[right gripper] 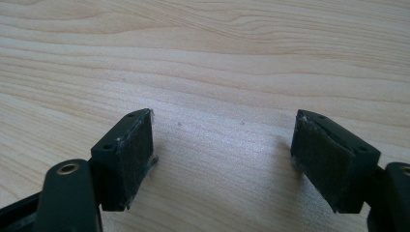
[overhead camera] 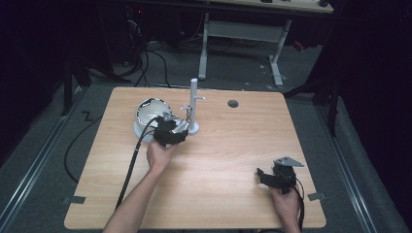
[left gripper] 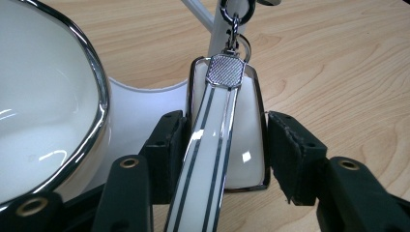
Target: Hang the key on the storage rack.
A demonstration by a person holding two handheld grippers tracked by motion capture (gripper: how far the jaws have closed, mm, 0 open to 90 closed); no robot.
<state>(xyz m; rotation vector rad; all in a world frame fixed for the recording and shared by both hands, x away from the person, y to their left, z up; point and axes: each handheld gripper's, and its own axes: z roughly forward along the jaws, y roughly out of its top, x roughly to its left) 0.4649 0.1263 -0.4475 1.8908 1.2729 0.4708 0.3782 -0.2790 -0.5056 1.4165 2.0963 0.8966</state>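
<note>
A white tag (left gripper: 241, 130) with a chrome frame stands between the jaws of my left gripper (left gripper: 225, 145), and both pads press its sides. A white strap (left gripper: 208, 145) with dark stripes runs up it to a mesh metal cap and a clasp (left gripper: 234, 29), which hooks onto the white stand (overhead camera: 193, 104). In the high view my left gripper (overhead camera: 171, 132) sits just left of the stand's base. My right gripper (overhead camera: 261, 175) rests near the table's front right, jaws wide apart over bare wood (right gripper: 222, 140).
A round white bowl-like object (overhead camera: 148, 114) with a chrome rim (left gripper: 99, 96) sits close on the left of the held tag. A small round hole (overhead camera: 233, 103) is in the table's far side. The left gripper's cable (overhead camera: 130, 165) trails toward the front edge.
</note>
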